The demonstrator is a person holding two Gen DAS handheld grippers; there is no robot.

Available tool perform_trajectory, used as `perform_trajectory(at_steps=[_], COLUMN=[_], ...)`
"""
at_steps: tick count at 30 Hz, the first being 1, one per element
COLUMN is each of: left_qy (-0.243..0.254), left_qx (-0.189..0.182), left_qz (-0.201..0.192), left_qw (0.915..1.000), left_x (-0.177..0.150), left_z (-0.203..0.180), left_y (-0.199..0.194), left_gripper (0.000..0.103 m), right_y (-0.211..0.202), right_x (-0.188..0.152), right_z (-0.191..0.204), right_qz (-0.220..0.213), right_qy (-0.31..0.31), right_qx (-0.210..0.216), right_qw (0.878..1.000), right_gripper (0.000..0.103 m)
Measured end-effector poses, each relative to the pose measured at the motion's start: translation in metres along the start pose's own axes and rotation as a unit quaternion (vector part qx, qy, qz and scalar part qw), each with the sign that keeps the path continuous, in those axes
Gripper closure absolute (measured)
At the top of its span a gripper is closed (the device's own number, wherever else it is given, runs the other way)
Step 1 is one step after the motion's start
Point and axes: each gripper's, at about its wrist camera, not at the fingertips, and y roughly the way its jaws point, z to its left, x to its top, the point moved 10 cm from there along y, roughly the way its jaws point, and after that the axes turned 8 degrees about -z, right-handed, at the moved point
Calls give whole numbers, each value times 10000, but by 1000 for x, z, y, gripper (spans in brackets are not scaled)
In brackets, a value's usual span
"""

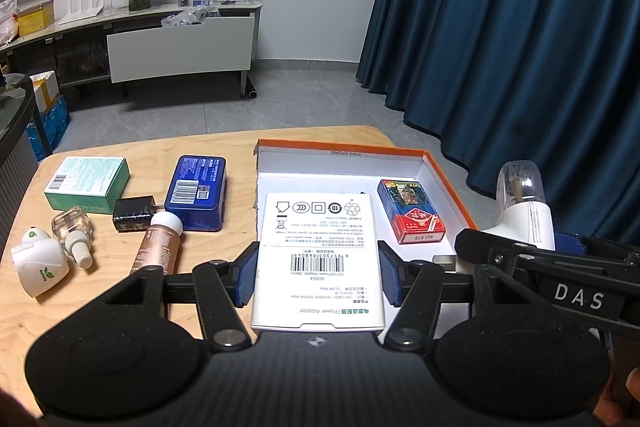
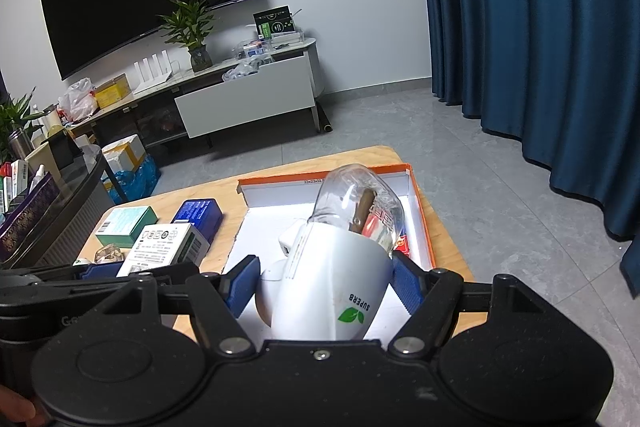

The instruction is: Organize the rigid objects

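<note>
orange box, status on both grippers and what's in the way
Left gripper shut on power adapter box. Right gripper shut on white SUPERB device. Card deck already inside orange box.

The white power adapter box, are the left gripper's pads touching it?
Touching. The left wrist view shows both blue pads pressed against the sides of the white power adapter box.

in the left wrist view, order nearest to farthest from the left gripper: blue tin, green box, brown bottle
1. brown bottle, just left of the left gripper
2. blue tin, farther back left
3. green box, far left of the table

Orange-edged white tray (image 1: pixel 448 183), red-and-blue card box (image 1: pixel 410 211), barcoded white adapter box (image 1: pixel 318 259).
</note>
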Motion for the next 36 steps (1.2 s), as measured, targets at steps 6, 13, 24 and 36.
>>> perform_trajectory(at_steps=[6,13,24,36], left_qy=[-2,0,3,3], left_qx=[-6,-8,-13,-18], left_qz=[4,13,17,26], left_qw=[10000,10000,10000,10000], left_x=[0,-1,-1,-1], left_z=[0,0,0,0], left_y=[0,1,2,2], left_gripper=[43,43,43,43], right_y=[0,0,4,6], right_x=[0,0,-4,-4], right_z=[0,0,-4,-3], right_qz=[4,16,44,61], right_qy=[-2,-21,-28,-47], right_qx=[3,-3,-14,-24], right_qw=[10000,10000,10000,10000], right_gripper=[19,19,19,19])
